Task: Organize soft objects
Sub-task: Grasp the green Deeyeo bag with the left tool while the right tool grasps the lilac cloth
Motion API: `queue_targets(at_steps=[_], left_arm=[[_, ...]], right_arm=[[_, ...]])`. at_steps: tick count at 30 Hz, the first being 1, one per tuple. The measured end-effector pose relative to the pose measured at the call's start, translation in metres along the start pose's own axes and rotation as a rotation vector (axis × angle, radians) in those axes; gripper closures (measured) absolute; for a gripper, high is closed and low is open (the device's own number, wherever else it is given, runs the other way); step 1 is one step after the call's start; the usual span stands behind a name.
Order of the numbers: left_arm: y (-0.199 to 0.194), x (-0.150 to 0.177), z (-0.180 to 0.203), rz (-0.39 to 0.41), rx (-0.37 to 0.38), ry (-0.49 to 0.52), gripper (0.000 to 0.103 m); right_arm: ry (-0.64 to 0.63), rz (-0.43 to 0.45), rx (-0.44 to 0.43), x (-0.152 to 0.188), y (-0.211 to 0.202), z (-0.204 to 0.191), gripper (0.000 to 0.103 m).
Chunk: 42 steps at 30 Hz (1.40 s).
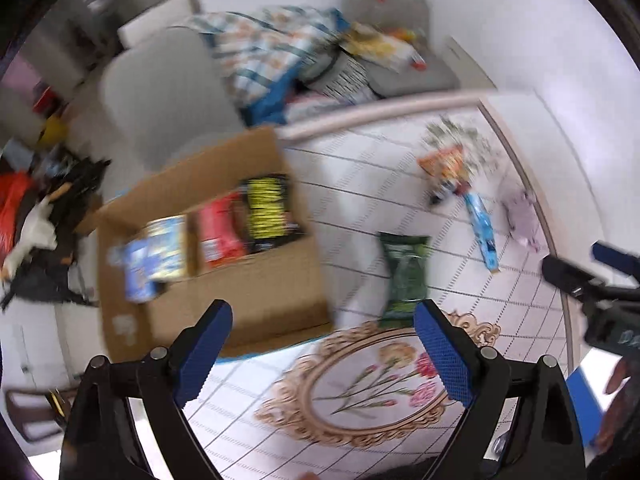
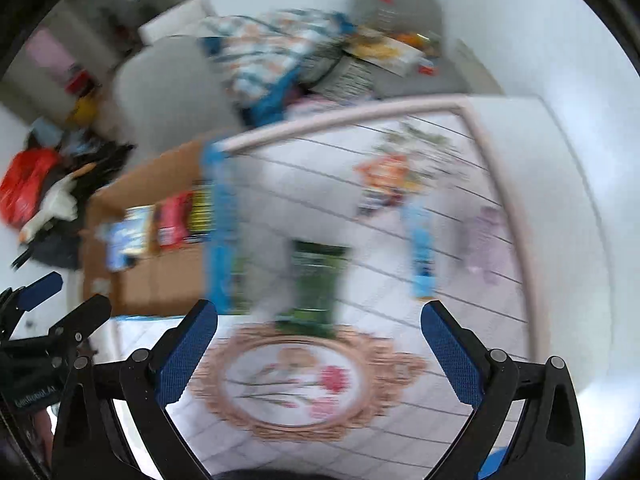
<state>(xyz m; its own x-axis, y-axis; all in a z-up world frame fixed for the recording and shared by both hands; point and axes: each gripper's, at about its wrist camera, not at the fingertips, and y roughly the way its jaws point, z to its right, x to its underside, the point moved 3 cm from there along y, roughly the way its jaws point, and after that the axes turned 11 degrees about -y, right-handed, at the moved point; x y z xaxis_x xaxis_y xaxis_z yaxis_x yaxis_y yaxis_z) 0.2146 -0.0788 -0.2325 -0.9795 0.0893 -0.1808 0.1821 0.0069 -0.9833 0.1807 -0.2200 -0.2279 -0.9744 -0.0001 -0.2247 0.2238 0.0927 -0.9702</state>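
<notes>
Both views are blurred. My left claw (image 1: pixel 322 350) stands wide open with nothing between its blue pads, and my right claw (image 2: pixel 320 354) is the same, both above the flower medallion (image 1: pixel 360 384) of the worktop (image 1: pixel 532 320). Just beyond lies the green packet (image 1: pixel 404 278), flat, its long axis running away from me. Farther right, a blue packet (image 1: pixel 482 232) lies tilted. At the left the cardboard box (image 1: pixel 248 292) holds a red packet (image 1: pixel 220 230) and others.

left gripper (image 1: pixel 324 354) pointing steeply down, jaws standing wide, holding nothing, right gripper (image 2: pixel 319 354) likewise wide, empty, alongside
</notes>
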Motion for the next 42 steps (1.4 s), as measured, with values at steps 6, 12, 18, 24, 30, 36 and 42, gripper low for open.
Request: queue_targets(at_steps=[6, 12, 18, 24, 30, 36, 42], left_arm=[[0.100, -0.002, 0.083, -0.180, -0.045, 0.132, 0.010], [0.185, 0.007, 0.106, -0.384, -0.084, 0.125, 0.010], [0.228, 0.010, 0.099, -0.474, -0.088, 0.066, 0.014], [0.225, 0.002, 0.088, -0.439, -0.026, -0.061, 0.055], [0.210, 0.003, 0.090, -0.423, -0.022, -0.061, 0.068], [0.169, 0.001, 0.094, -0.357, 0.030, -0.062, 0.069], [0.102, 0.002, 0.084, -0.275, 0.115, -0.048, 0.069]], right_arm=[[0.112, -0.065, 0.067, 0.010, 0.036, 0.105, 0.000], [0.194, -0.133, 0.097, 0.009, 0.090, 0.177, 0.000], [0.179, -0.211, 0.101, -0.003, 0.148, 0.205, 0.000], [0.184, -0.283, 0.036, -0.008, 0.199, 0.204, 0.000], [0.250, -0.311, -0.013, -0.007, 0.229, 0.205, 0.039], [0.237, -0.270, 0.011, -0.004, 0.211, 0.201, 0.062], [0.144, -0.179, -0.053, 0.002, 0.146, 0.159, 0.062]])
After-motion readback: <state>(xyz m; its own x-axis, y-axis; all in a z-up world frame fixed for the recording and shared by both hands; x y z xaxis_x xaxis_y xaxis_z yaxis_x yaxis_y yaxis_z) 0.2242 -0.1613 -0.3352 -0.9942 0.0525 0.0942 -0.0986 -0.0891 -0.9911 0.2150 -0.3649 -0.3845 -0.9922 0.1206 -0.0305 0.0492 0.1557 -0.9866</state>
